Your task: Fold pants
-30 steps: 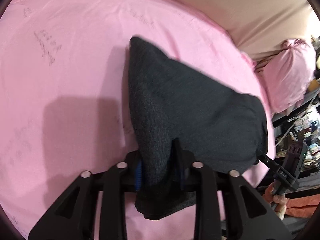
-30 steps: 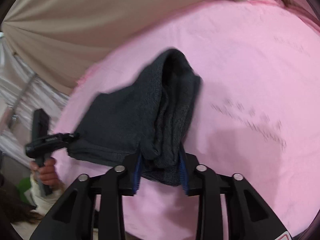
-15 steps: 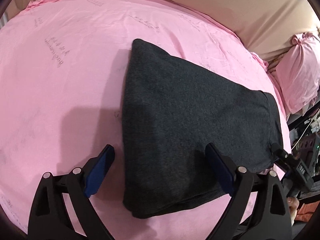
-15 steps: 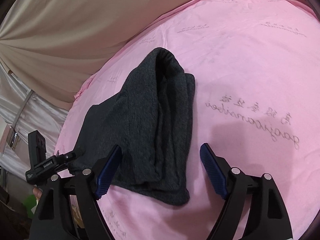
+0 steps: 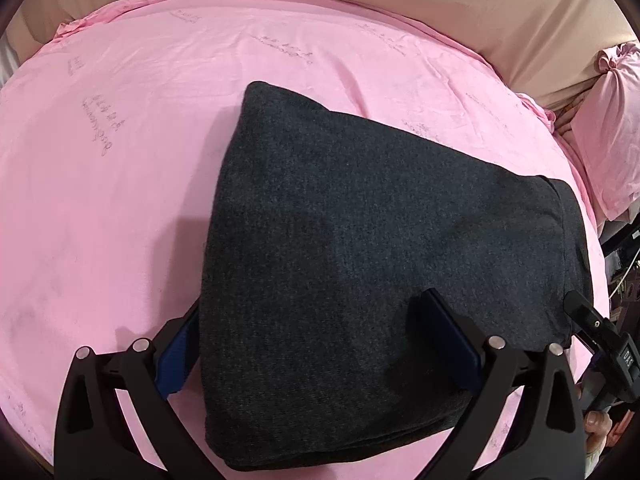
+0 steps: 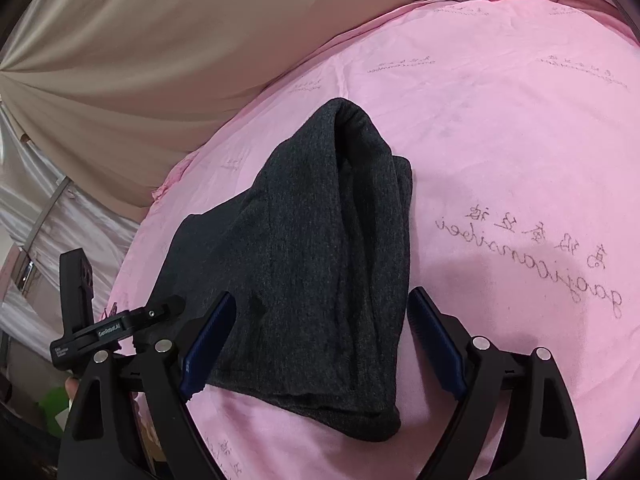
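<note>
Folded dark grey knit pants (image 5: pixel 360 248): soft, limp, light. Grasp stacked corner edges. Left gripper (image 5: pixel 320 344), right gripper (image 6: pixel 320 340): jaws wide, empty.

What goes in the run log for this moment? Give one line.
task: fold pants | left gripper: open | right gripper: open | pants: folded, flat on pink sheet

A pink bedsheet (image 5: pixel 120 184) printed with faint grey script covers the bed. A beige curtain (image 6: pixel 140 52) hangs along the bed's far edge. A pink pillow (image 5: pixel 608 128) sits just beyond the bed's far right corner, beside the curtain.
</note>
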The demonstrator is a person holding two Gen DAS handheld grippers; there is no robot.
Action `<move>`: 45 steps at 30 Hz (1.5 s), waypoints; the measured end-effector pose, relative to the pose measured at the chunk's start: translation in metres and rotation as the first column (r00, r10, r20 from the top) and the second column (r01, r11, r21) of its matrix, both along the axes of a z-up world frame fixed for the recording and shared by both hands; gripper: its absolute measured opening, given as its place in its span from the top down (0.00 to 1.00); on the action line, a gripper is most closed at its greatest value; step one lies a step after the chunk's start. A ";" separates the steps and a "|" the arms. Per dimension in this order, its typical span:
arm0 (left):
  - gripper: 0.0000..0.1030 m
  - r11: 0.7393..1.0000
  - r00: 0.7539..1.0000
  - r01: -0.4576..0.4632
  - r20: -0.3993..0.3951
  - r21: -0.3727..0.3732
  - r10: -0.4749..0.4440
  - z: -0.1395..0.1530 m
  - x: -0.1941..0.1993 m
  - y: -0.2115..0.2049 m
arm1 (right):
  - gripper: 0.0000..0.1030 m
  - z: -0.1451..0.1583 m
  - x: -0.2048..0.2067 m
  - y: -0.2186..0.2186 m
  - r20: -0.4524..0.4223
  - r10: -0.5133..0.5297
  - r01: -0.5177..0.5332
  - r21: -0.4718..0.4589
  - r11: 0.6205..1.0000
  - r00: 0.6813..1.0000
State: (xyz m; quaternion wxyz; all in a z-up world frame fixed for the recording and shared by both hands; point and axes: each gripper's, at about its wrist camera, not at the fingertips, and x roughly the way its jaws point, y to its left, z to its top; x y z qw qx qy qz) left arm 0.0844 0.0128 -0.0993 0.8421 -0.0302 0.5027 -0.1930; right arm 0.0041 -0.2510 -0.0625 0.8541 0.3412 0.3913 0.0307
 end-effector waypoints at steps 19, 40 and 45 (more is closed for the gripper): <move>0.79 0.986 0.990 0.019 -0.136 -0.163 -0.042 0.010 -0.037 0.051 | 0.68 0.000 -0.060 0.005 -0.060 0.061 -0.050 0.169 0.984 0.996; 0.83 0.975 0.999 0.040 -0.002 -0.218 -0.041 0.053 -0.055 0.047 | 0.72 0.046 -0.068 0.030 0.089 0.041 -0.046 0.056 0.997 0.995; 0.83 0.964 0.984 0.130 0.147 -0.232 -0.097 0.116 -0.083 0.043 | 0.73 0.105 -0.087 0.039 0.197 0.063 -0.059 -0.026 0.998 0.978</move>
